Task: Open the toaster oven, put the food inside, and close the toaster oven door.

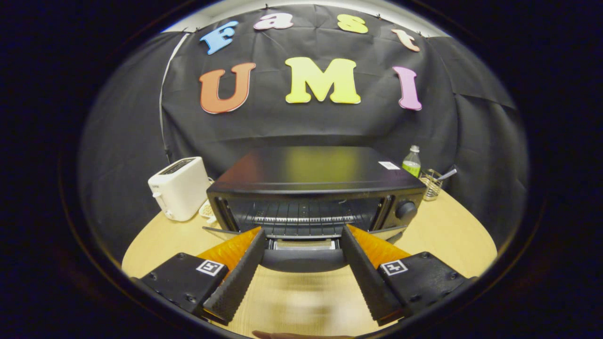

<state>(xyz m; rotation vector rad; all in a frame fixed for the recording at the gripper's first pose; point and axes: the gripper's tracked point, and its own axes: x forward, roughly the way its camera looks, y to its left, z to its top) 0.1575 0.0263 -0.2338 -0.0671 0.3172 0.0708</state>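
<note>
A black toaster oven stands on the round wooden table, straight ahead of me. Its glass door is folded down toward me, and the wire rack inside shows with nothing on it. The door's dark handle lies between my fingers. My gripper is open, its fingertips spread to either side of the lowered door, pressing on nothing.
A white slot toaster stands left of the oven. Behind the oven's right corner are a bottle of green liquid and a clear cup with a utensil in it. The oven's knob is on its right front.
</note>
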